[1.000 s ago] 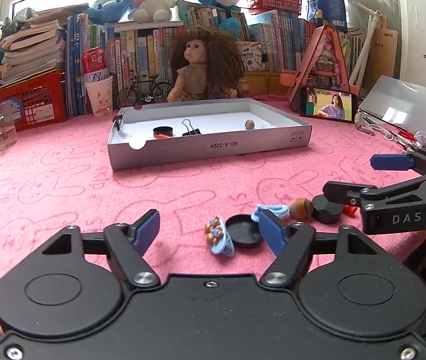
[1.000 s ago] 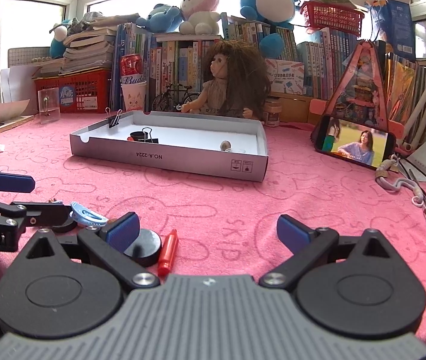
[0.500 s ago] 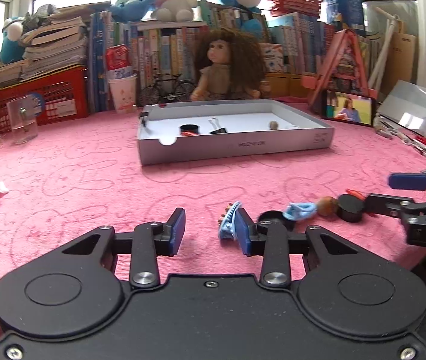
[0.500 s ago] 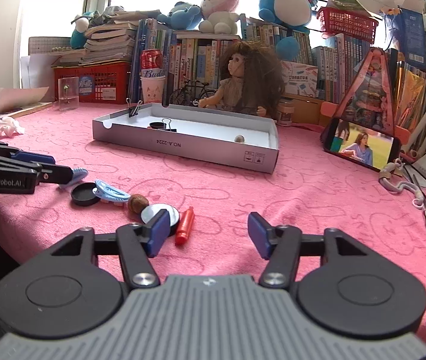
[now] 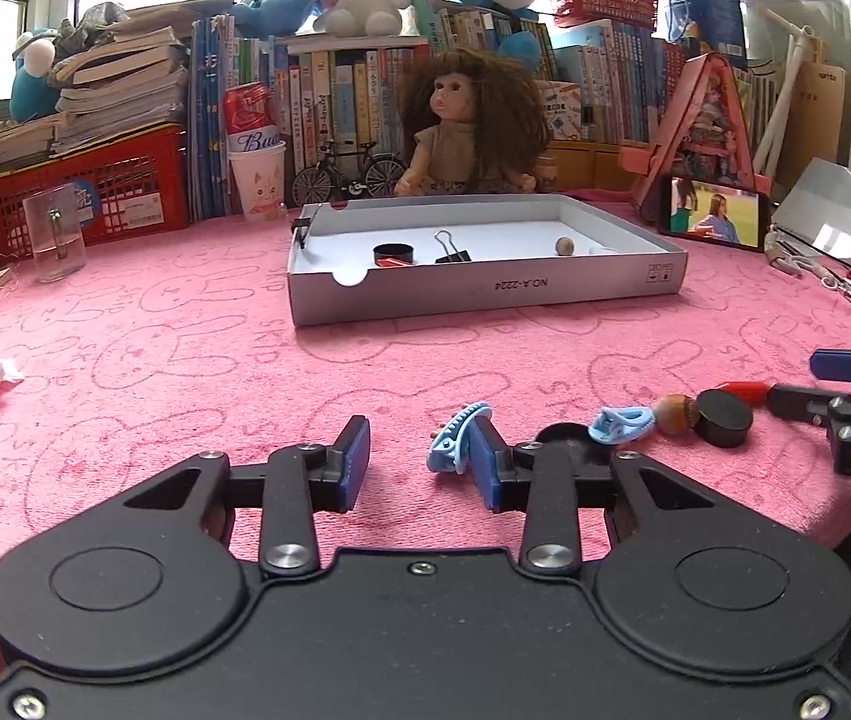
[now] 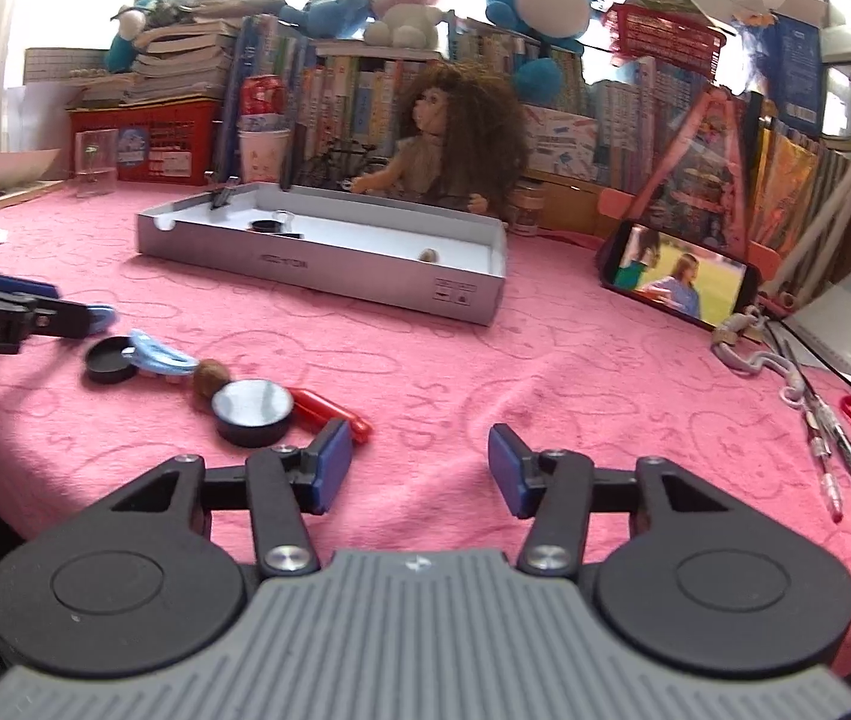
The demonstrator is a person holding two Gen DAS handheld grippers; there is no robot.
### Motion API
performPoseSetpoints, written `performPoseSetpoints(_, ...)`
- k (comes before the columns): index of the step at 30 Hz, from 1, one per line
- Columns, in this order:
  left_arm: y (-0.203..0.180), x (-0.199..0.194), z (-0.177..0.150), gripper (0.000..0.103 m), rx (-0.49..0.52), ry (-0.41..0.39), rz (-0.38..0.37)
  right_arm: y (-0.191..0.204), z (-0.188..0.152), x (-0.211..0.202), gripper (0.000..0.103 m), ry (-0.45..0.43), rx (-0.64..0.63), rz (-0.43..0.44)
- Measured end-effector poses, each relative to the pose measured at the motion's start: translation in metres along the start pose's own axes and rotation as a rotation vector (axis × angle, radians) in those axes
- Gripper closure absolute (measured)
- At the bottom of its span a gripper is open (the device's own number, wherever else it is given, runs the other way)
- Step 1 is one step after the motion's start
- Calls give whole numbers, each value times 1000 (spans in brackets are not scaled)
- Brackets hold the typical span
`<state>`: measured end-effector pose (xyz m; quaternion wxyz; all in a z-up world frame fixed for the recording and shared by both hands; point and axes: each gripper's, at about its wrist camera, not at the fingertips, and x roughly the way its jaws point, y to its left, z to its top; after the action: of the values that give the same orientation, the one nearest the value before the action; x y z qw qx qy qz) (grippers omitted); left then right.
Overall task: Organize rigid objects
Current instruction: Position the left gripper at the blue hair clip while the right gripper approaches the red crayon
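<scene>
Loose items sit in a row along the near edge of the pink cloth point(image 5: 185, 330): blue hair clip point(image 5: 455, 435), black lid point(image 6: 108, 360), second blue clip point(image 6: 155, 357), nut point(image 6: 209, 375), black puck point(image 6: 252, 411), red piece point(image 6: 329, 411). Probably staged for transfer to the grey tray point(image 5: 485, 291), farther back at centre.

Left gripper point(image 5: 422, 456): jaws partly apart, the hair clip touching its right pad, no squeeze evident.
Right gripper point(image 6: 419, 468): jaws closing, nothing between them.

Left view alone shows the tray contents: binder clip point(image 5: 452, 249), bead point(image 5: 563, 247). Right view alone shows the pens point(image 6: 839, 456) at far right
</scene>
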<state>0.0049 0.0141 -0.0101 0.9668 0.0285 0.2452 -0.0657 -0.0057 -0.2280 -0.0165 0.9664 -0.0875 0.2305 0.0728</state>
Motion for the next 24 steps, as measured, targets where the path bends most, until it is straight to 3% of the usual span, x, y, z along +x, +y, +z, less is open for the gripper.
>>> performPoseSetpoints(4, 1, 1, 0, 66, 1, -3, 14, -9, 3, 6, 46, 13, 48, -52)
performPoseSetpoints(10, 0, 5, 1, 64, 19, -13, 83, 4, 6, -2, 47, -2, 42, -36)
performPoseSetpoints(15, 4, 4, 2, 64, 3, -17, 83, 17, 8, -10, 46, -27, 9, -56)
performPoseSetpoints(24, 7, 4, 1, 64, -6, -15, 78, 20, 6, -17, 46, -22, 6, -15)
